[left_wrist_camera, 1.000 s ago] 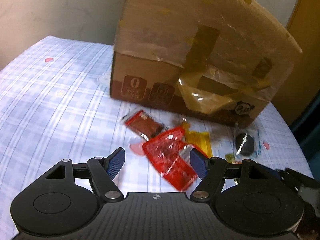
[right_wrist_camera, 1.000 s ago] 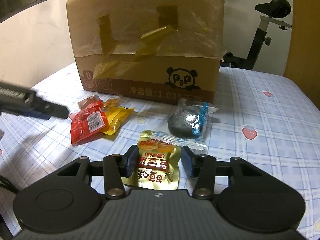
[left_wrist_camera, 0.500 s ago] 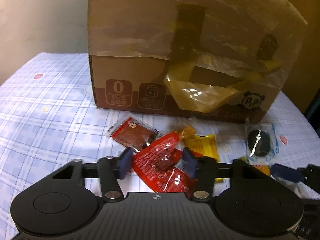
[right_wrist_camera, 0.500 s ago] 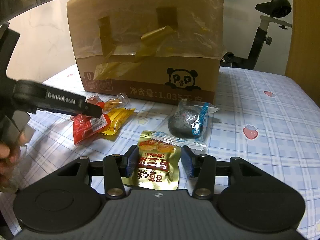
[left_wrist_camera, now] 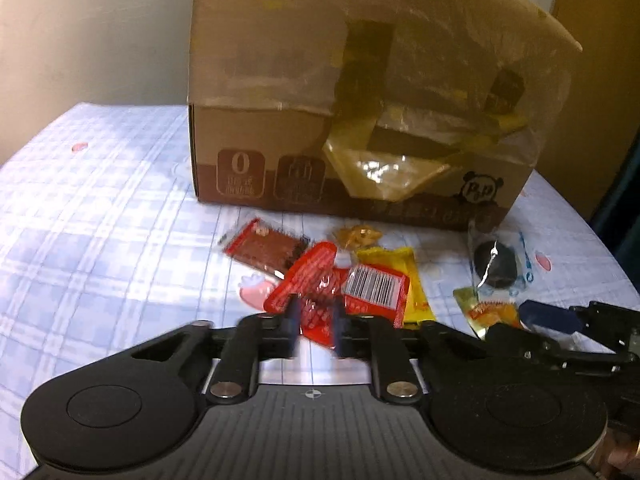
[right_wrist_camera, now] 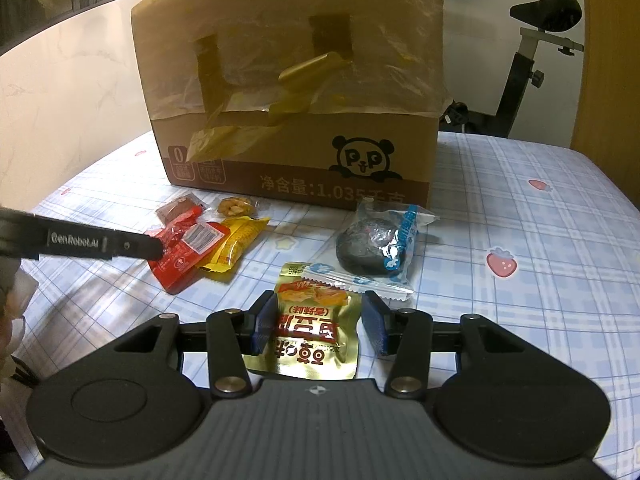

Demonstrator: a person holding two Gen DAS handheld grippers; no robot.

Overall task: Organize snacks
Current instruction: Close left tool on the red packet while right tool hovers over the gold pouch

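My left gripper (left_wrist_camera: 314,326) has closed on the near edge of a red snack packet (left_wrist_camera: 320,300) that lies on the table; its fingers are blurred. The packet also shows in the right wrist view (right_wrist_camera: 182,254), with the left gripper's finger (right_wrist_camera: 132,245) on it. My right gripper (right_wrist_camera: 318,322) is open around a gold snack packet (right_wrist_camera: 310,332), with its pads beside the packet's edges. A yellow packet (right_wrist_camera: 236,246), a brown-red packet (left_wrist_camera: 266,248), a small clear nut packet (right_wrist_camera: 234,208) and a dark round cake in a clear wrapper (right_wrist_camera: 372,246) lie nearby.
A large cardboard box (right_wrist_camera: 296,92) with taped flaps stands behind the snacks on the blue checked tablecloth (right_wrist_camera: 520,220). An exercise bike (right_wrist_camera: 532,64) stands beyond the table at the right. A wall is at the left.
My left gripper moved down and forward and its fingers closed from wide open onto the red packet. The right gripper stayed still and open around the gold packet.
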